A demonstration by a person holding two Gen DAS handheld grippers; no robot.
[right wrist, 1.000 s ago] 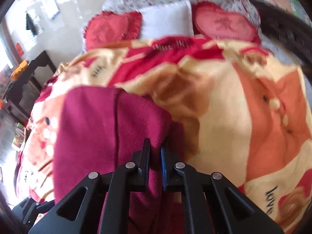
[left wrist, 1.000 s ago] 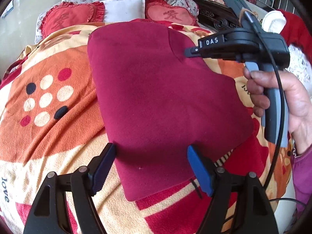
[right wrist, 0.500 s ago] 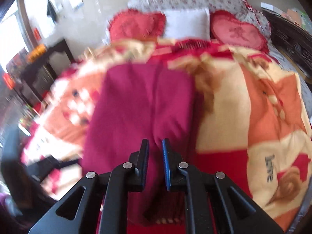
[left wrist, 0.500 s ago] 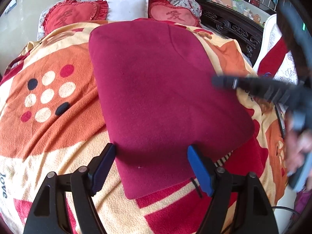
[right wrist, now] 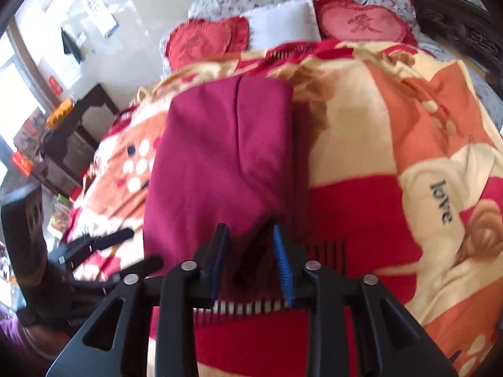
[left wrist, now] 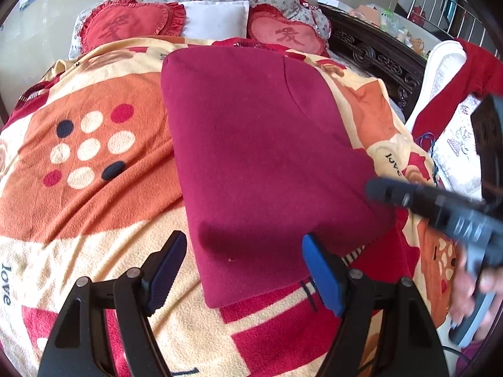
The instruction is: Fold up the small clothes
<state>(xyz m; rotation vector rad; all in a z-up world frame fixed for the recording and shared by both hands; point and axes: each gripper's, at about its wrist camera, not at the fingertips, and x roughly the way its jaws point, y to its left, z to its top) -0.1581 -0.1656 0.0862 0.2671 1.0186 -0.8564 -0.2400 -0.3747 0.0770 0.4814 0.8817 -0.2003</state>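
Observation:
A dark red garment lies folded flat on the patterned blanket; its right part is doubled over, with a seam line showing. My left gripper hovers open over the garment's near edge, one finger on either side of the near left corner. My right gripper sits at the garment's near right corner with its jaws opening; the cloth's corner lies loose between the tips and the pads are not pressing on it. In the left wrist view the right gripper shows blurred at the right, held by a hand.
Two red heart cushions and a white pillow lie at the bed's head. A dark carved bed frame runs along the right, with white and red cloth beyond it. A dark side table stands left of the bed.
My right gripper drew back from the garment's far right part to its near right corner, and its shut jaws parted, letting the cloth go. The left gripper stayed put.

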